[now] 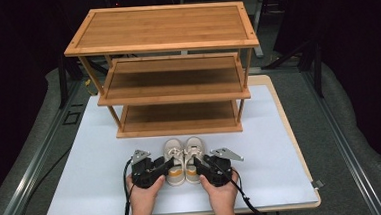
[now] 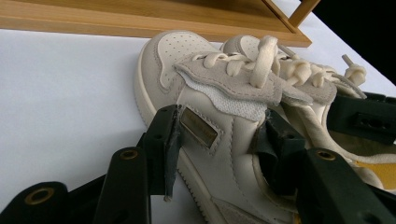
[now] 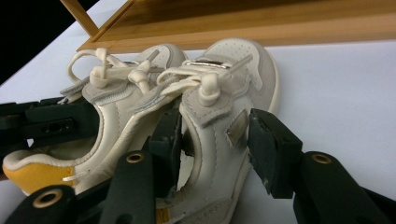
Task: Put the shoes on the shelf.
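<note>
No legible text, not even on the left shoe's point(image 2: 219, 140) side tag point(image 2: 199, 127).

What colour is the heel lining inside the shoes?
Mustard yellow, against cream uppers; the right gripper view shows it best, on the left shoe's heel lining.

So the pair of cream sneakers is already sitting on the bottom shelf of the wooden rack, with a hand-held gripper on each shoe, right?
Not quite. The sneakers stand on the white table in front of the wooden rack, not on its bottom shelf, as the high view shows. A hand-held gripper is at each shoe.
</note>
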Demonstrator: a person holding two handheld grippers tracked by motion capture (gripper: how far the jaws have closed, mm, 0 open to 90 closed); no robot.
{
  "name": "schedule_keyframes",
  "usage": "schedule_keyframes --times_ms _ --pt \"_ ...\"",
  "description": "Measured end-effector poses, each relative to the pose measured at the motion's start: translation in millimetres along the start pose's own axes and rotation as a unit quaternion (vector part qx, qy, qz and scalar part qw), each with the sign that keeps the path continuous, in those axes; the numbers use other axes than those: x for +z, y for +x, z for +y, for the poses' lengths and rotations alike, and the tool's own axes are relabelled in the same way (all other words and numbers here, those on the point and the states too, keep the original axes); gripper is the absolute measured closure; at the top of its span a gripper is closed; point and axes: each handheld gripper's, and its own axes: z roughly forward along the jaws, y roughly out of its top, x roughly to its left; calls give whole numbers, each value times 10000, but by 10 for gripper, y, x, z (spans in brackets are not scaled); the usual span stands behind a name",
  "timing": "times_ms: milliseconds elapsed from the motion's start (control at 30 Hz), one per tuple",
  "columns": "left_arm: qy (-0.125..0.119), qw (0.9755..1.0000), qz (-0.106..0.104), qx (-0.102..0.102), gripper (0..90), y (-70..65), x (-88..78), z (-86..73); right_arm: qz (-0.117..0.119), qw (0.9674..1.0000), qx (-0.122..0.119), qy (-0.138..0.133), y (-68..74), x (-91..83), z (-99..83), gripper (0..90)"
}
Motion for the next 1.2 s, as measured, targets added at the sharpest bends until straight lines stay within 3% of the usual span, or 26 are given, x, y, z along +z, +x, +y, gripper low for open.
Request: schedule_keyframes --times_ms 133,267,467,633,667,800,900,1200 --pt "-69 10000 28 -53 528 -8 -1 -19 36 10000 54 53 -7 -8 -3 557" --pt "-115 9999 63 -73 528 -14 -1 -30 -8 9998 154 -120 3 -5 -36 571" --pt "-144 9998 165 -36 550 -43 5 -31 -165 9998 82 -39 34 -7 -20 600" --pt "-157 9998 114 -18 569 -40 23 -23 -205 9998 -74 38 71 -17 -3 631" --pt "-161 9998 91 -27 571 -34 27 -21 -308 9995 -67 -21 80 -18 -14 634" --pt "-186 9998 38 -30 580 -21 36 -23 -179 9998 -61 -9 60 -46 -29 642" --pt "-174 9998 50 -20 587 -26 35 -18 -262 9996 -59 -16 63 -42 -26 645" --pt "-174 9998 97 48 602 -57 17 -9 -128 9998 156 -68 47 -58 -44 650"
